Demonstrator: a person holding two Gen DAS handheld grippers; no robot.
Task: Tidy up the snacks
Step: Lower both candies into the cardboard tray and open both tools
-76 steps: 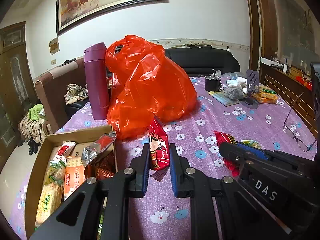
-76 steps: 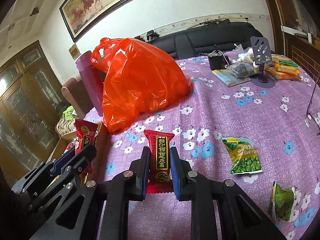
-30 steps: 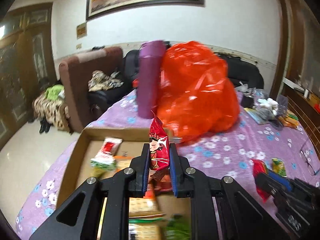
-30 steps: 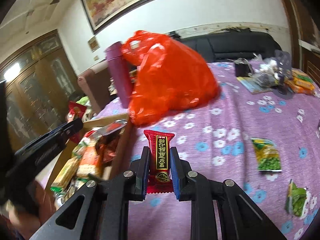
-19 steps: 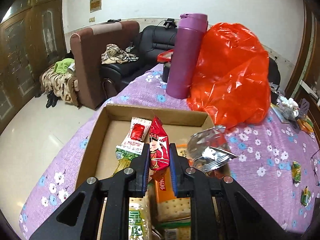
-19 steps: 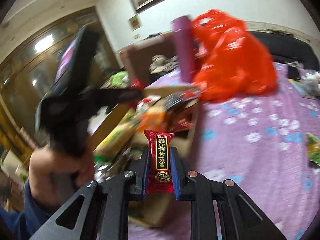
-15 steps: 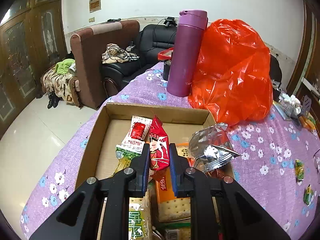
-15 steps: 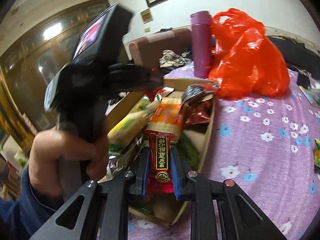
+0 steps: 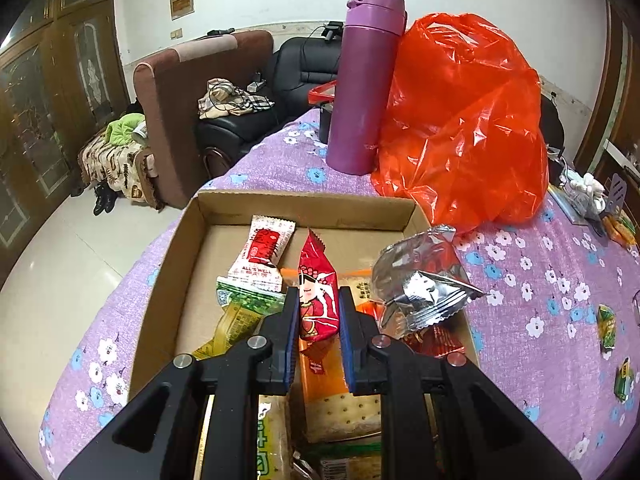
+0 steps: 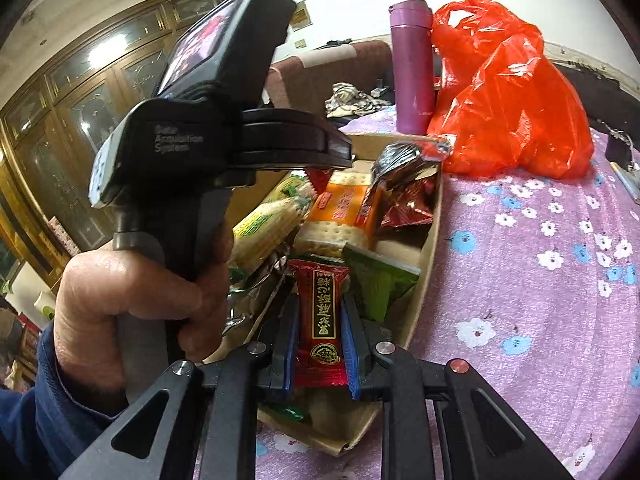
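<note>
My left gripper (image 9: 319,300) is shut on a red snack packet with a cartoon opera face (image 9: 317,294) and holds it above the open cardboard box (image 9: 304,210), which holds several snack packs and cracker packets. My right gripper (image 10: 319,312) is shut on a dark red snack bar with a gold label (image 10: 320,320) over the near end of the same box (image 10: 430,232). The left hand-held gripper body (image 10: 208,128) and the hand holding it fill the left of the right wrist view.
A purple bottle (image 9: 366,84) and a big orange-red plastic bag (image 9: 464,120) stand on the purple flowered tablecloth (image 9: 540,280) behind the box. Small green snack packets (image 9: 606,326) lie at the right. Sofas stand beyond the table edge.
Both grippers have carried their packets leftward from over the tablecloth to above the cardboard box. In the last half second they shifted only slightly closer to the box contents.
</note>
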